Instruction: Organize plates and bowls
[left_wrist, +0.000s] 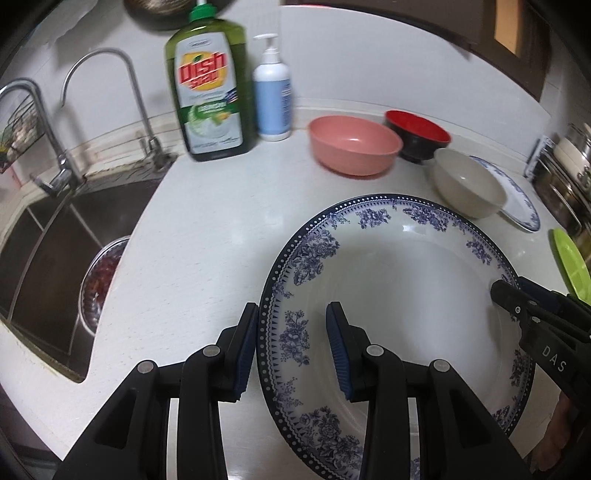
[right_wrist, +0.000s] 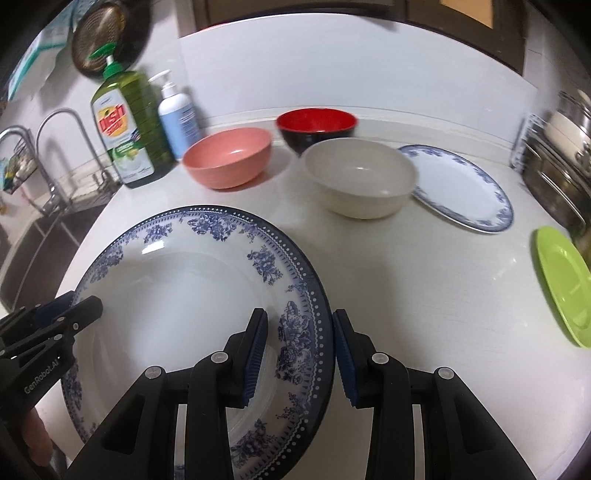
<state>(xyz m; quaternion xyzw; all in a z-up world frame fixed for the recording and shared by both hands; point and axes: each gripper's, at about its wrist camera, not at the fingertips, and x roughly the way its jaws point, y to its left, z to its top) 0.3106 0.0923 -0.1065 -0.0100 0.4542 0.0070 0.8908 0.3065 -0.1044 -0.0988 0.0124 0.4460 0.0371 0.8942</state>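
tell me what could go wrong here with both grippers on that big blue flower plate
1. Both the left gripper and right gripper straddle opposite rims of the large floral plate with jaws open, not clamped. Lifting now, it could slip.
2. If one gripper closes or rises first, the plate may tilt and slide out of the other.
3. The beige bowl sits just beyond it, overlapping the smaller blue-rimmed plate; a forward push could knock them.
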